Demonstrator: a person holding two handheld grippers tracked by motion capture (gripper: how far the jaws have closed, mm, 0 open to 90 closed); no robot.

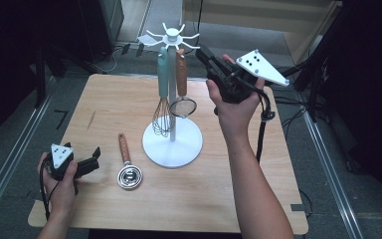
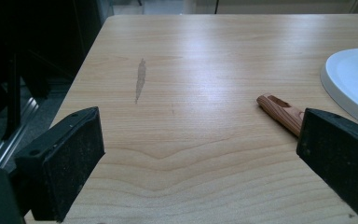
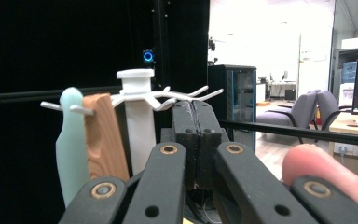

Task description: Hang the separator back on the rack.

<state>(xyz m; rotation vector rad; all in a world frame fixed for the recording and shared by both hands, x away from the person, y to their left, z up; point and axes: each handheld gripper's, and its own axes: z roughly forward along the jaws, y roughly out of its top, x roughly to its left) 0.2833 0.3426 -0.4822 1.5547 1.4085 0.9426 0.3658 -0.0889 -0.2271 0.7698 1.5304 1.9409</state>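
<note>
**Right gripper raised, left gripper low**

The right hand (image 1: 234,102) holds the right gripper (image 1: 204,54) high, forearm stretched forward, jaws pressed together with nothing between. The left hand (image 1: 59,184) keeps the left gripper (image 1: 95,158) low, jaws spread wide apart.

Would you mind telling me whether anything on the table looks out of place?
One utensil with a wooden handle lies flat on the table, left of the white rack, while the whisk and strainer hang from its hooks.
</note>
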